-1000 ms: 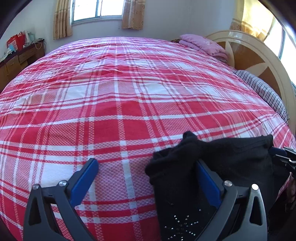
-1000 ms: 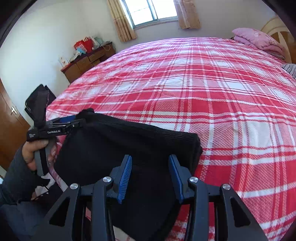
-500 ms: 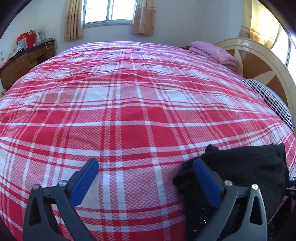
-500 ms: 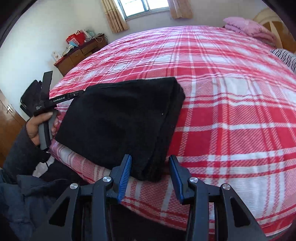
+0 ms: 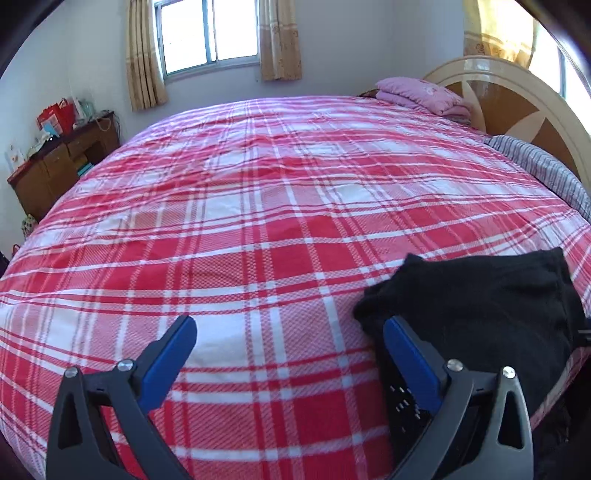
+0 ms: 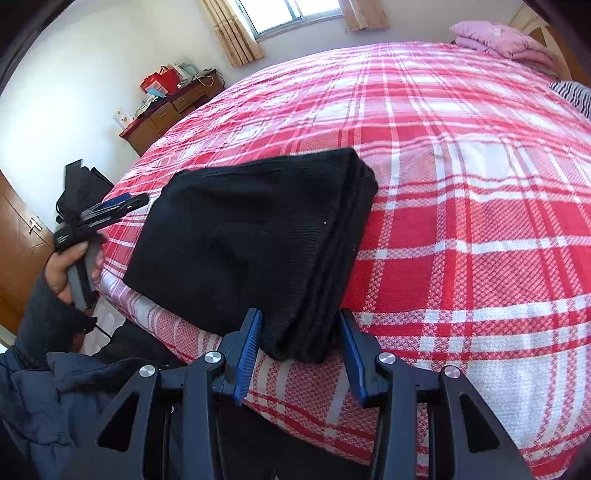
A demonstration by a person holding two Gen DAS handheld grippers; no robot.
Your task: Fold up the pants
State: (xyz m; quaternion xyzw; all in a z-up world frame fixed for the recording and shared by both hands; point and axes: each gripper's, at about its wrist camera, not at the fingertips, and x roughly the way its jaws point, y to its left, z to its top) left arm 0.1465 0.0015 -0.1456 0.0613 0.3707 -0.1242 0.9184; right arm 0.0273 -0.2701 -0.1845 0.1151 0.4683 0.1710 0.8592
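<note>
Since a second ago: lowered and laid flat, the folded black knit pants now at the near edge of the red plaid bed. Left tongs spread wide, empty. Right tongs parted, straddling the near corner, probably just released.

Was home bedroom: plaid-covered bed, curved headboard, curtained window, cluttered wooden dresser, probably.
</note>
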